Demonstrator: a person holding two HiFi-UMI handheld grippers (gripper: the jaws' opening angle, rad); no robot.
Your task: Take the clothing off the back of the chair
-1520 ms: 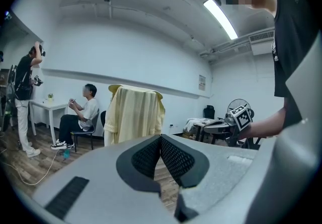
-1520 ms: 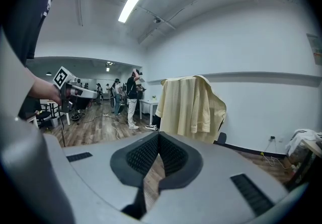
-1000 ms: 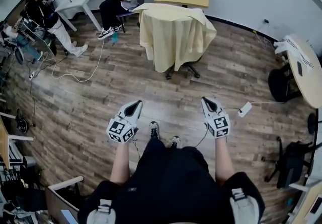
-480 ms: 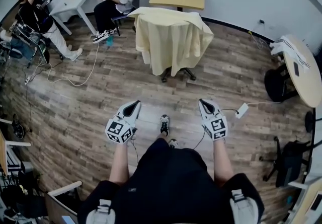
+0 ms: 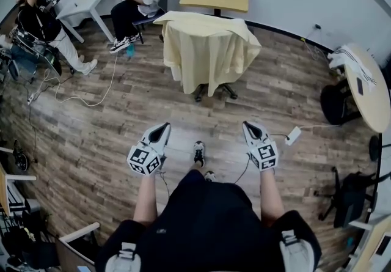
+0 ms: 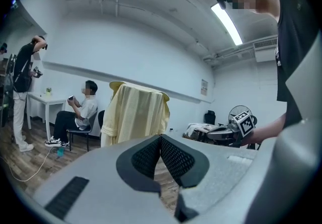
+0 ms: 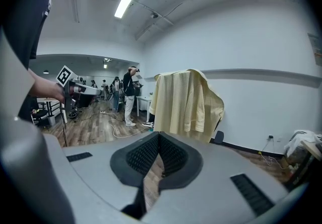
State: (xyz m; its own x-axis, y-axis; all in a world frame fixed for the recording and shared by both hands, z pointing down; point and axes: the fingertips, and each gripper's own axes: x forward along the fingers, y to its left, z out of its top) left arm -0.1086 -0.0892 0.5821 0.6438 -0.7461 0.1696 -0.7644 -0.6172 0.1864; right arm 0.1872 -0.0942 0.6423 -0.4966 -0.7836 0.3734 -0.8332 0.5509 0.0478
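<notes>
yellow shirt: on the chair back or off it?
On. The yellow shirt hangs spread over the chair, covering its back; only the chair's base shows beneath the hem.

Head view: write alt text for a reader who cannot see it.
A pale yellow garment hangs over a wheeled chair across a wood floor. Nearer, a person holds out the left claw and right claw, both shut, well short of it.
</notes>
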